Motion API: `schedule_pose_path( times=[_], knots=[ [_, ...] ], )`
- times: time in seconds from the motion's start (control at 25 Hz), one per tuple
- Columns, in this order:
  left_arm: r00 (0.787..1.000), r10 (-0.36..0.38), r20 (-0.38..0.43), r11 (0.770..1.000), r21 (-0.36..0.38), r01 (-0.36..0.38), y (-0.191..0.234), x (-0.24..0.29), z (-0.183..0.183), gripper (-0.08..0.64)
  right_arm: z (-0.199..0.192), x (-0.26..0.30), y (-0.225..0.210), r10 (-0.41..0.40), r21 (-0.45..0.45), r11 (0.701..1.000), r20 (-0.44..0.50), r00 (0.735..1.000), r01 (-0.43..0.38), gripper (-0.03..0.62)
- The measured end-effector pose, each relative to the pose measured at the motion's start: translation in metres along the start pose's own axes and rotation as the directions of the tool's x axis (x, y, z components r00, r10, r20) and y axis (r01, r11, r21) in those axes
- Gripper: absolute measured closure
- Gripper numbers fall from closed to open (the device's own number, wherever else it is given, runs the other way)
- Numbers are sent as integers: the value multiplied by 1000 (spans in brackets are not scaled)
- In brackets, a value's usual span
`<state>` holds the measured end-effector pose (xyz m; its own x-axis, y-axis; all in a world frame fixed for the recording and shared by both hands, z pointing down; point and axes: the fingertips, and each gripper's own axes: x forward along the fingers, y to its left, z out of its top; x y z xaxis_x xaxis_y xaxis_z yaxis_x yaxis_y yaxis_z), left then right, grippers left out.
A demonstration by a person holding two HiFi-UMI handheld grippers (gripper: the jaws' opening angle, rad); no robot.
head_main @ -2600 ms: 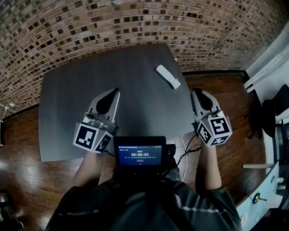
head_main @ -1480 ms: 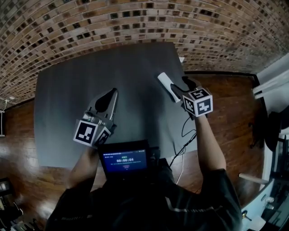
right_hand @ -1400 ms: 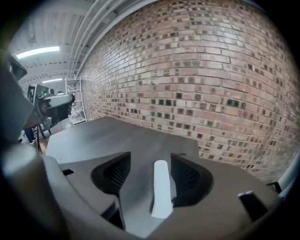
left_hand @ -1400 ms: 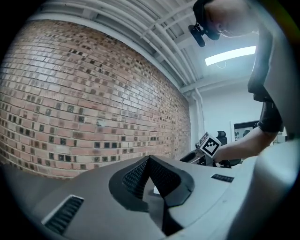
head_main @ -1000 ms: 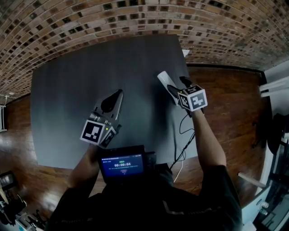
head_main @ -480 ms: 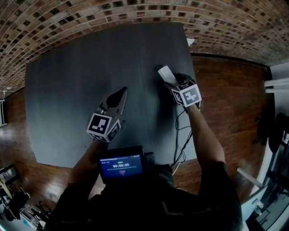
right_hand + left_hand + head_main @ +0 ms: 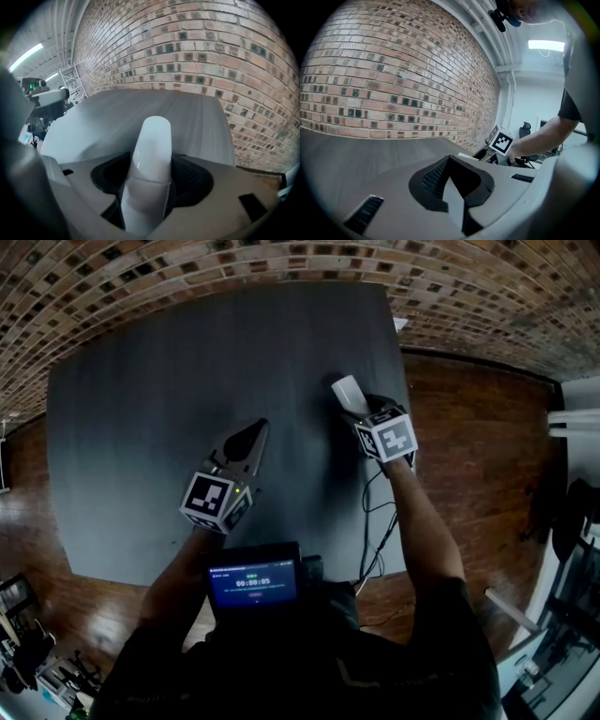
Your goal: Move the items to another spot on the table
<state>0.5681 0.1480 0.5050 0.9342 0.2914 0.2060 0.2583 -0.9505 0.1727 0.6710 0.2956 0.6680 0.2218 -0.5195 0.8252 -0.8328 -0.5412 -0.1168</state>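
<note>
Spreading across the frame is a dark table (image 7: 141, 427). At centre the left gripper (image 7: 253, 432) is hovering, jaws together and empty. Right of centre the right gripper (image 7: 360, 412) is closing its jaws on a white bar (image 7: 347, 394) lying there. Gripping only its near end is probably risking it tipping loose.

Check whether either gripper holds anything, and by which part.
The right gripper's jaws are closing on the white oblong item, around its near end, with the far end sticking out ahead. The left gripper, jaws together, holds nothing.
</note>
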Motion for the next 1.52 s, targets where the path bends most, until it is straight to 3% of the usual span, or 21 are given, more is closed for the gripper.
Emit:
schedule_pose_path(
  times=[0.4, 0.84, 1.2, 1.52],
  knots=[
    [995, 75, 65, 997, 12, -76, 13, -43, 25, 557, 24, -20, 20, 23, -7, 1000, 77, 997, -23, 316],
    [958, 251, 142, 968, -4, -253, 28, -167, 37, 557, 67, -17, 110, 130, -133, 985, 126, 984, -113, 316],
    [865, 437, 247, 894, -17, -447, 39, -319, 59, 557, 100, -30, 246, 245, -274, 939, 107, 963, -209, 316],
    [757, 581, 299, 802, -50, -595, 45, -489, 49, 557, 115, -35, 415, 359, -411, 861, 73, 931, -299, 316]
  ],
)
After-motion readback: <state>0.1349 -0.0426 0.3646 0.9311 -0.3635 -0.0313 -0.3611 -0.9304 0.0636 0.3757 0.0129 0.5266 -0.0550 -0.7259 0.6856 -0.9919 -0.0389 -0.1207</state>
